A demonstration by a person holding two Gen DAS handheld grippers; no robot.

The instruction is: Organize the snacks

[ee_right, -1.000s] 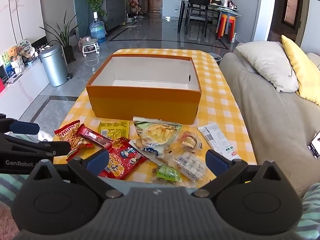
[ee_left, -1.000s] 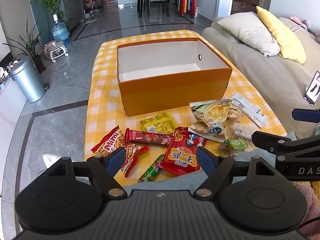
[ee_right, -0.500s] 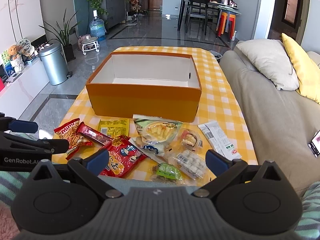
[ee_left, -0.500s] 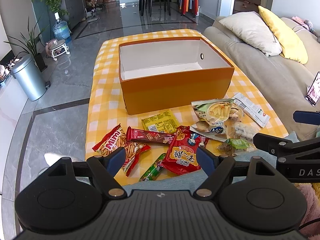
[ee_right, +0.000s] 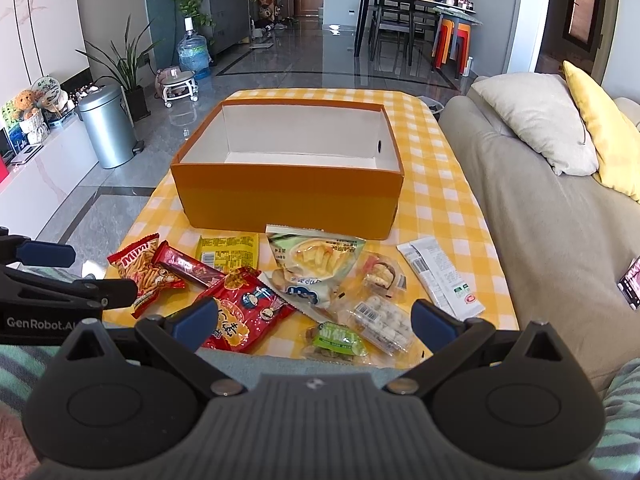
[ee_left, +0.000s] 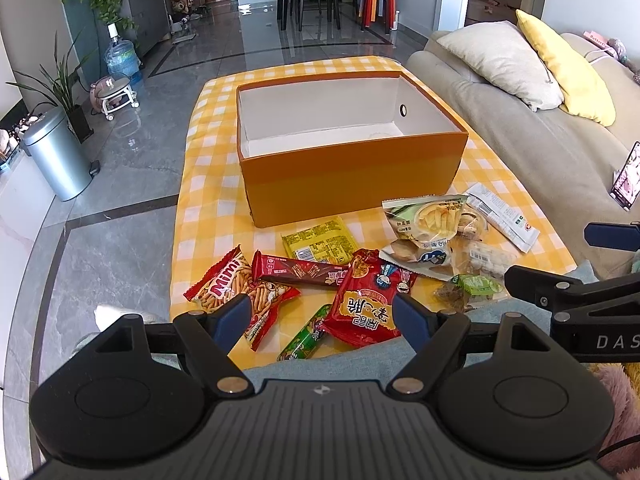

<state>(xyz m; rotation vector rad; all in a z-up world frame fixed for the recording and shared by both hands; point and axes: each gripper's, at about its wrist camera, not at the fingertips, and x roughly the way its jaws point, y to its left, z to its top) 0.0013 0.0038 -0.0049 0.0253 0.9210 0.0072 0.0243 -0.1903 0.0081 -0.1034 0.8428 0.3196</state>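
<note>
An orange box (ee_left: 352, 172) (ee_right: 288, 196) with a white empty inside stands on the yellow checked tablecloth (ee_left: 208, 216) (ee_right: 436, 196). Several snack packs lie in front of it: a red Mimi pack (ee_left: 236, 288) (ee_right: 140, 268), a red chocolate bar (ee_left: 300, 272) (ee_right: 188, 266), a yellow sachet (ee_left: 320, 240) (ee_right: 228, 250), a big red pack (ee_left: 366, 300) (ee_right: 248, 308), a green stick (ee_left: 306, 334), a chips bag (ee_left: 428, 216) (ee_right: 316, 256) and a white sachet (ee_left: 504, 216) (ee_right: 440, 276). My left gripper (ee_left: 322, 320) and right gripper (ee_right: 314, 320) hover open at the near table edge, holding nothing.
A beige sofa (ee_left: 540, 140) (ee_right: 552, 208) with grey and yellow cushions runs along the table's right side. A phone (ee_left: 626, 180) rests on it. On the left floor stand a metal bin (ee_left: 56, 152) (ee_right: 108, 128), plants and a water jug (ee_right: 194, 56).
Both grippers have drifted slightly forward toward the snacks. Their jaws stay open and nothing on the table has moved.
</note>
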